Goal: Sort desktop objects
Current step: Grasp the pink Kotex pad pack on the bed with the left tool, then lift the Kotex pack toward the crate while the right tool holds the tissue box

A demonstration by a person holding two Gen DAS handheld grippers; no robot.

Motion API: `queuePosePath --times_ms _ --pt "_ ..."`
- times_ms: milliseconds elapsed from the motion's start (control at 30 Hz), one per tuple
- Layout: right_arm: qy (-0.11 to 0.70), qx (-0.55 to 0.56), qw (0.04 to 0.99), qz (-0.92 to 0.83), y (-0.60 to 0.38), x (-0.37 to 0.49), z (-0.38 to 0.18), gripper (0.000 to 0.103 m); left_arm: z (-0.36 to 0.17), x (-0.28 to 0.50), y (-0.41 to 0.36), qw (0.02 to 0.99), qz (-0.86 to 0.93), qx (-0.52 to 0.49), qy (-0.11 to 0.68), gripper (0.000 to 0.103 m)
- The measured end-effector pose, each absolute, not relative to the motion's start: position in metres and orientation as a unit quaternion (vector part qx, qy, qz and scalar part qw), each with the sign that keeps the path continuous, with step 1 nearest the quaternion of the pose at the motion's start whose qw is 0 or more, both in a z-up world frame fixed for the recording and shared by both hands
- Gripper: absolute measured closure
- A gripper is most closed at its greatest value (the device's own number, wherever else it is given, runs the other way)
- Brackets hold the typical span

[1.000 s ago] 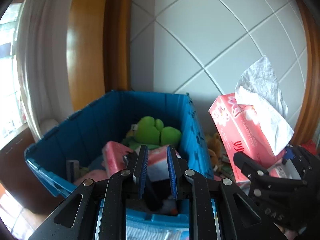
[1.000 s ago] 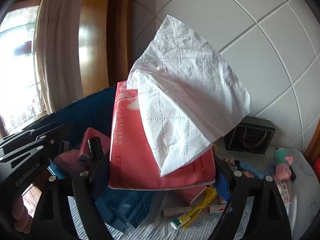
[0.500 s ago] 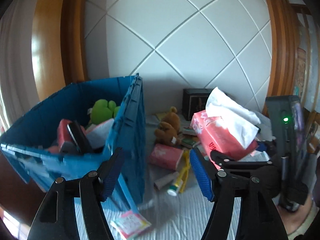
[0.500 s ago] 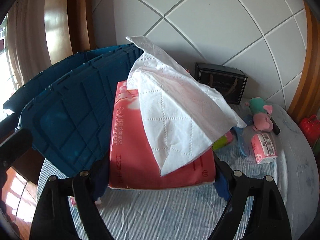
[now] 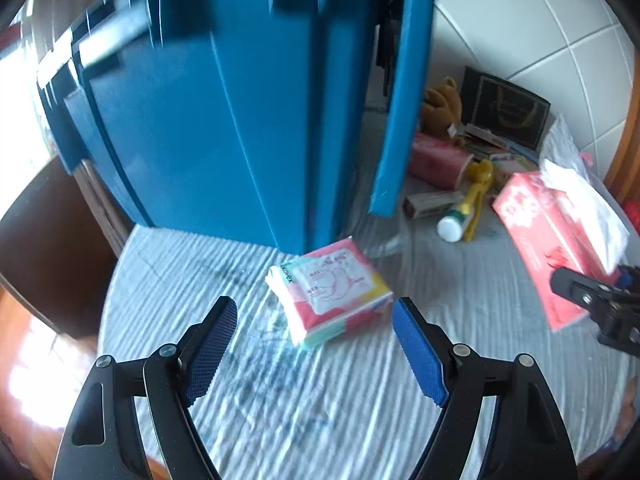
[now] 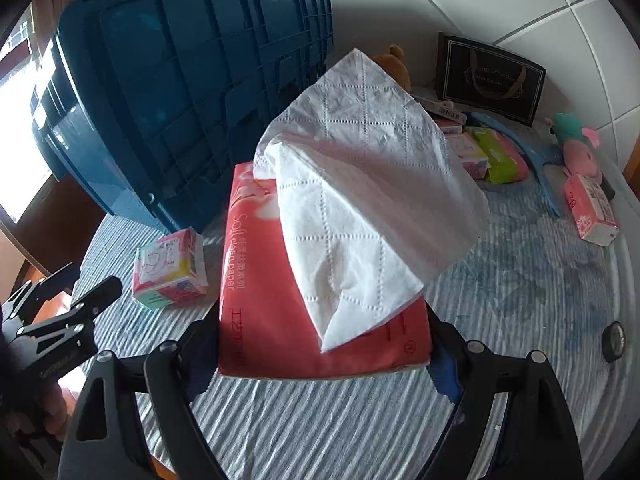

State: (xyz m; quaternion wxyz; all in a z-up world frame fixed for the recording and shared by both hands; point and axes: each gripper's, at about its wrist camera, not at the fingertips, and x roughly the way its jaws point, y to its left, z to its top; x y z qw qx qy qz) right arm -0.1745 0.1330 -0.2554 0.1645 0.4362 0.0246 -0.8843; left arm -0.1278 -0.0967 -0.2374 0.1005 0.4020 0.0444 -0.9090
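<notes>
In the right claw [image 6: 324, 364], clamped, a "Soft clean paper" tissue pack [image 6: 272, 320]; left claw [image 5: 312, 344] spread apart

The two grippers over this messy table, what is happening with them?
A person is sorting clutter beside a blue crate. The right gripper is clamped on a pink tissue pack with a white sheet hanging out. The left gripper, whose jaws have just been opening, is empty and hangs over a small pink packet on the striped cloth.
</notes>
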Motion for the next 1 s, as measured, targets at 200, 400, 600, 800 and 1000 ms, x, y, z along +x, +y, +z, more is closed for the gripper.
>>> queuePosePath --times_ms 200,400,600,800,1000 --pt "0.016 0.439 0.156 -0.885 0.126 -0.182 -0.290 0.018 -0.261 -0.173 -0.097 0.083 -0.906 0.406 0.090 0.023" --pt "0.011 0.454 0.158 -0.877 0.121 -0.193 -0.290 0.017 -0.297 -0.189 -0.084 0.133 -0.882 0.449 0.052 0.010" --pt "0.020 0.474 0.188 -0.860 0.109 -0.191 -0.287 0.018 -0.300 -0.155 -0.096 0.137 -0.872 0.465 0.068 0.021" --pt "0.042 0.475 0.213 -0.853 0.096 -0.183 -0.284 0.018 -0.302 -0.157 -0.091 0.163 -0.876 0.450 0.057 0.024" --pt "0.046 0.471 0.226 -0.851 0.098 -0.167 -0.274 0.018 -0.277 -0.131 -0.061 0.170 -0.883 0.435 0.055 0.024"
